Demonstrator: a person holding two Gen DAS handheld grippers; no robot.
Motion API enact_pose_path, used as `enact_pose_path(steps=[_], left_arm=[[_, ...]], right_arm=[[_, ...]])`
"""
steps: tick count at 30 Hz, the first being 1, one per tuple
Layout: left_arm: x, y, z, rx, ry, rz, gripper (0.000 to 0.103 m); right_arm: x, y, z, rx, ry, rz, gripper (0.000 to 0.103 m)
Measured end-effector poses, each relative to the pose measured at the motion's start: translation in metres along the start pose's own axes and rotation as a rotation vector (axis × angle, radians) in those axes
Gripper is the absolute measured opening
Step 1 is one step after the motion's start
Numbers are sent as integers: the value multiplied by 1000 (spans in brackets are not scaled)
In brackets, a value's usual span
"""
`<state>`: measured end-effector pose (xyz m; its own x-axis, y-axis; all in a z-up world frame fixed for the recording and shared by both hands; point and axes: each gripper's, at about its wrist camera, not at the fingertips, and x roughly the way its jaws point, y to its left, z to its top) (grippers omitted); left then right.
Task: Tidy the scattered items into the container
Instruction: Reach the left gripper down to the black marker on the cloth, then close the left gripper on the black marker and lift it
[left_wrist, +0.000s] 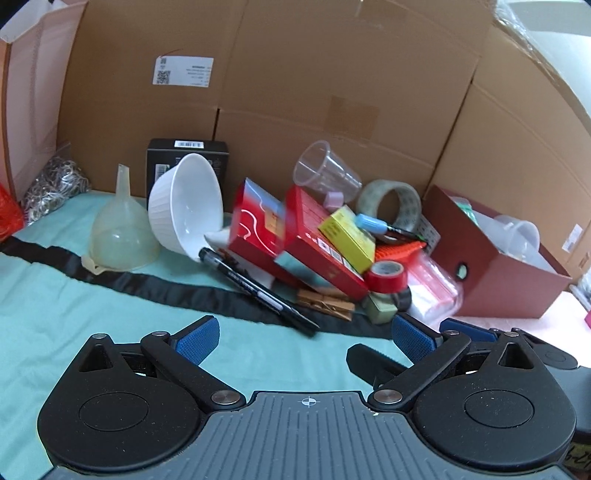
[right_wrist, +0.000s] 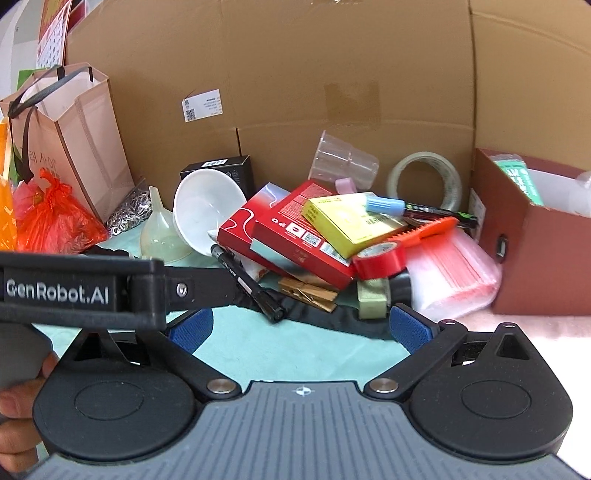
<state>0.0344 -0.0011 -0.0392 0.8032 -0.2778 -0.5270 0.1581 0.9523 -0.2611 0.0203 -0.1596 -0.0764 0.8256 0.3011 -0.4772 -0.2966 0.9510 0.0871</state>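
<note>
Left tongs (left_wrist: 303, 334) hovering released, grasping nothing. Right tongs (right_wrist: 300, 326) likewise released. Pile lying ahead of both: pen (left_wrist: 258, 291), red box (left_wrist: 317, 240), yellow box (left_wrist: 347, 236), red tape (left_wrist: 386, 277). Brown container (left_wrist: 517, 284) sitting right of pile.

The left gripper (left_wrist: 301, 338) is hovering low over the teal-clothed bench (left_wrist: 74, 314), its blue-padded fingers (left_wrist: 195, 341) standing wide apart with nothing between them. Ahead, a black marker pen (left_wrist: 258, 291) is lying slantwise across a black strip, touching a tipped white ribbed ceramic bowl (left_wrist: 186, 208). A translucent plastic funnel (left_wrist: 123, 229) is sitting mouth-down beside the bowl. Toward the bench's right edge a dark red cardboard box (left_wrist: 517, 291) is standing open.
</note>
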Motion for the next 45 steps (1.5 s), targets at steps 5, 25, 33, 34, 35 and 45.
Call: enact_pose_path(steps=[5,25,33,34,35,45], left_arm=[[16,9,12,1,12,-20,99],[93,37,15,-139,163,-30,70],[95,40,15,-133,149,12,52],[94,41,15,-127,150,30,40],[93,41,14,-126,153,36,37],[67,25,-6,-98,186,-2,20]], right_arm=[[16,5,8,-32,-3,-1,95],[75,10,5,-48,136,78,41],[73,24,2,-101,148,123,22],[70,26,1,-109,149,125,21],[67,28,-1,-115,150,128,20],[27,23,-21,-111,161,152,18]])
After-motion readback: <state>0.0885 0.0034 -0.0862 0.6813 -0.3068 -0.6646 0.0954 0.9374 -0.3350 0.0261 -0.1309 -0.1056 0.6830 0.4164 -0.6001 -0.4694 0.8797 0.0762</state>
